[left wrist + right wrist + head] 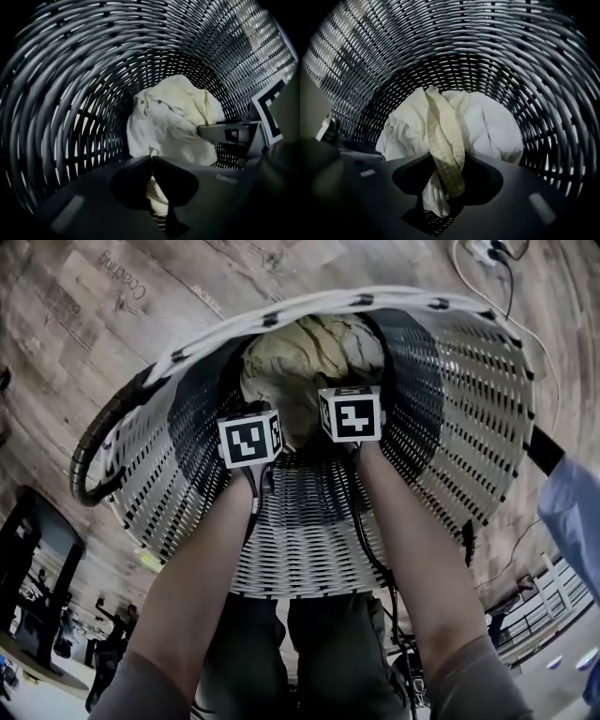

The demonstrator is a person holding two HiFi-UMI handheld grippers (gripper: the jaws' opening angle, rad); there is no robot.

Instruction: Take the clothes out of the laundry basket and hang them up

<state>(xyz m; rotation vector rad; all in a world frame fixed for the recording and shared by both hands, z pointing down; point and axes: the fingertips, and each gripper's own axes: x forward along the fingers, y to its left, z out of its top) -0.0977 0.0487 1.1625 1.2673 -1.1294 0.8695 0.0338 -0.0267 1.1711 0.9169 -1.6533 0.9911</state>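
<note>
9 o'clock side: left gripper (151,161) is deep inside the tall black-and-white woven plastic laundry basket (469,427). Its jaw tips are pressed together; pale cloth shows through the slit behind them, can't tell if a fold is nipped. Centre: crumpled cream clothes heap (309,348) lies on the basket bottom, at 12 o'clock from both marker cubes (352,413) in head view. 3 o'clock side: right gripper (446,164) has its jaws partly spread and pinching a pale yellow checked fabric strip (443,136) that runs up to 12 o'clock over the heap

Progress, as a judgement: early. The whole heap is in the basket, with nothing lifted clear and nothing hung; no hanger or rail shows in any view. Left to do: pull the garment out, find somewhere to hang it, hang it, then repeat for anything underneath

View differences: only head view shows the basket rim, the person's forearms (202,568), the wooden plank floor (84,306) and a white cable (525,334) at 1 o'clock, but the cubes hide the jaws there. Only left gripper view shows the other gripper's body and cube, at 3 o'clock. Only right gripper view shows the check pattern and the pinch itself
</note>
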